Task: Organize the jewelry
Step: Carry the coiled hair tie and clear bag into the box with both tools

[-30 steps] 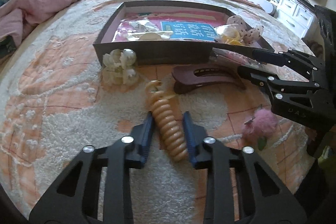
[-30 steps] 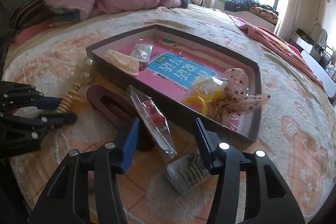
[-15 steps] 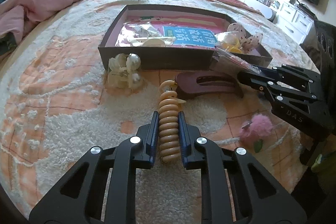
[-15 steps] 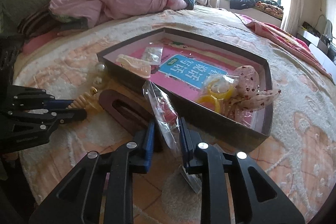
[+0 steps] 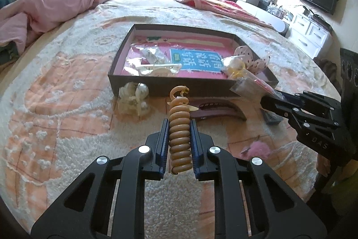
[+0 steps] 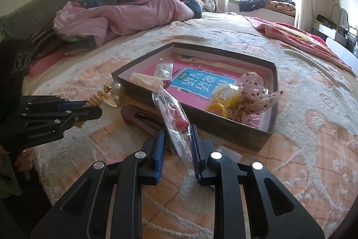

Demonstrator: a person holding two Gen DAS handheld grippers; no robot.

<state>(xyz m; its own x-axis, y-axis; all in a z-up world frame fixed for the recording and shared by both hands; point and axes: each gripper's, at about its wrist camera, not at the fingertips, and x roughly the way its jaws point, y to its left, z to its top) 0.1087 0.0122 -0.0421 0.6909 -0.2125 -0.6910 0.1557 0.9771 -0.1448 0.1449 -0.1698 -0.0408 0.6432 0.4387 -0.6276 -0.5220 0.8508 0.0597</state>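
Note:
My left gripper [image 5: 179,127] is shut on a tan spiral hair tie [image 5: 179,133] and holds it lifted above the rug. My right gripper [image 6: 178,137] is shut on a clear plastic packet with a red item inside [image 6: 173,118], also lifted. The dark shallow box [image 5: 170,87] with a pink lining lies ahead and holds several packets, a yellow piece [image 6: 220,102] and a dotted scrunchie [image 6: 257,93]. A maroon hair claw [image 5: 220,109] lies in front of the box. The right gripper also shows in the left wrist view [image 5: 266,102].
A white pearl flower clip [image 5: 134,100] lies by the box's near left corner. A pink fluffy clip [image 5: 259,149] and a small dark packet [image 5: 271,118] lie on the rug at right. Pink bedding [image 6: 125,15] is heaped at the far left.
Both grippers closed: the left on the spiral hair tie, the right on the clear packet. Both have since lifted their items off the rug.

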